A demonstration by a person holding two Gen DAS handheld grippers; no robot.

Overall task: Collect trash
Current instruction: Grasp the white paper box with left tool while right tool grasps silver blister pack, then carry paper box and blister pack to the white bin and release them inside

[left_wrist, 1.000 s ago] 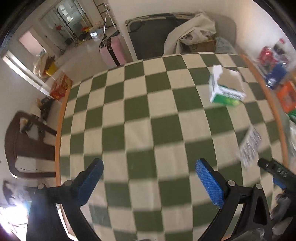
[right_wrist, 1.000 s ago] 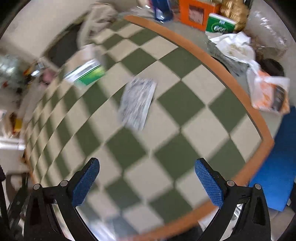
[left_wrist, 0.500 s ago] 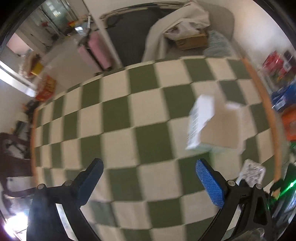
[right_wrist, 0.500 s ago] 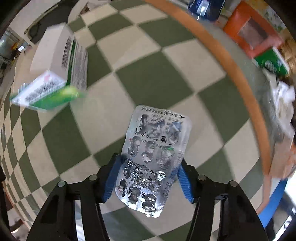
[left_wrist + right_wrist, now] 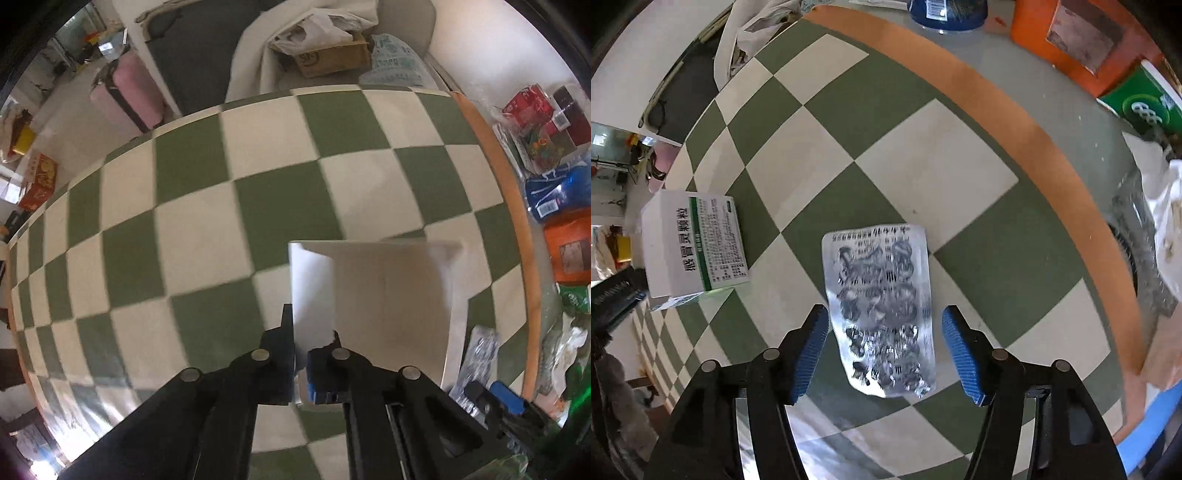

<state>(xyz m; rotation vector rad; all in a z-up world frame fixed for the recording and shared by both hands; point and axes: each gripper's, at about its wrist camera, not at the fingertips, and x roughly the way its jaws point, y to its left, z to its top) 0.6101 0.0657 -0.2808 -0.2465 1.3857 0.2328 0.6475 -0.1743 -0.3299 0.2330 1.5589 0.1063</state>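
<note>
My left gripper (image 5: 301, 354) is shut on the flap of an open white medicine box (image 5: 388, 295), whose empty inside faces the camera. The same box (image 5: 694, 247), white with green print, shows at the left in the right wrist view. A silver blister pack (image 5: 882, 310) lies on the green-and-white checkered table (image 5: 923, 177), between the open fingers of my right gripper (image 5: 886, 350). The blue pads (image 5: 810, 347) stand a little off its edges, not touching. The blister pack (image 5: 476, 354) also shows at the right in the left wrist view, beside the right gripper.
The table's orange rim (image 5: 1015, 125) runs along the right. Beyond it lie an orange box (image 5: 1078, 40), a green box (image 5: 1145, 103), blue bags (image 5: 557, 192), red packages (image 5: 532, 107) and white plastic bags (image 5: 1167, 229). A pink suitcase (image 5: 125, 96) and a cardboard box (image 5: 332, 55) stand past the far edge.
My left gripper moved forward and shut on the box flap. My right gripper's jaws, tight against the blister pack half a second ago, now stand wider apart around it.
</note>
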